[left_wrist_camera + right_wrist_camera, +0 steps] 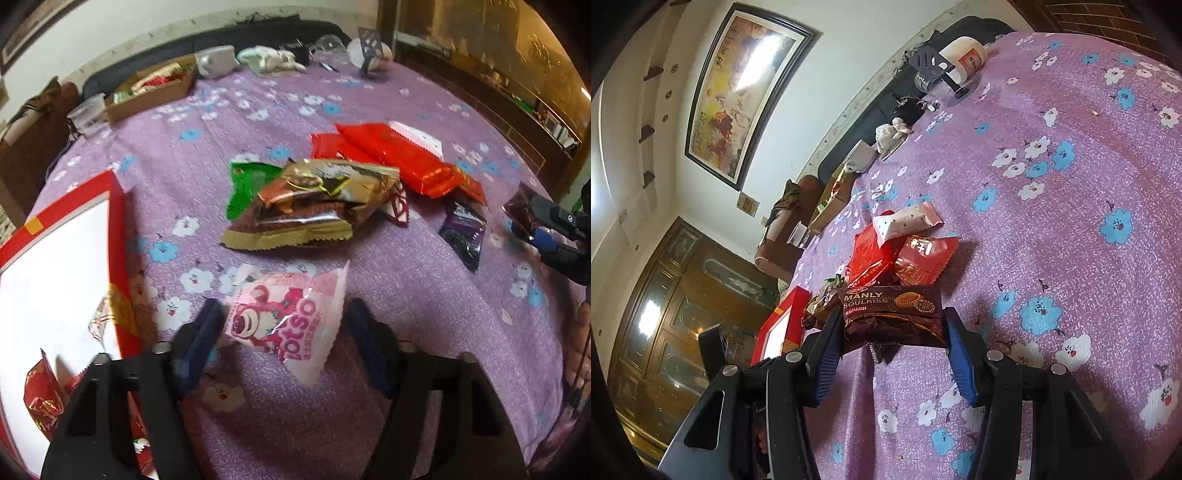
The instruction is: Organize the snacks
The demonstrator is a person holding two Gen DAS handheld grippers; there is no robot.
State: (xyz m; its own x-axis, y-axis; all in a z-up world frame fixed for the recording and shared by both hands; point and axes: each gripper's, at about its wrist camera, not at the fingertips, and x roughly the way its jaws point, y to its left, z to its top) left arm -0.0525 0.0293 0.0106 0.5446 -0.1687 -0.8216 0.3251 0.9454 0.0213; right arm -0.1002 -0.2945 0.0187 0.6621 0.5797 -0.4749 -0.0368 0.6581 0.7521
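My left gripper (284, 321) is shut on a pink Lotso snack packet (286, 321) and holds it above the purple flowered cloth. A red box with a white inside (55, 266) lies at the left and holds red packets (40, 398). A pile of snacks lies ahead: a brown-gold packet (314, 199), a green one (247, 184), red ones (399, 155) and a dark purple one (463, 232). My right gripper (892, 325) is shut on a brown Manly biscuit packet (894, 314), lifted off the cloth. It also shows at the right edge of the left wrist view (539, 218).
A cardboard box of snacks (151, 88), a clear plastic cup (88, 114), a white mug (216, 61), a soft toy (273, 59) and a white jar (964, 59) stand along the table's far side. A wooden cabinet (683, 314) stands beyond the table.
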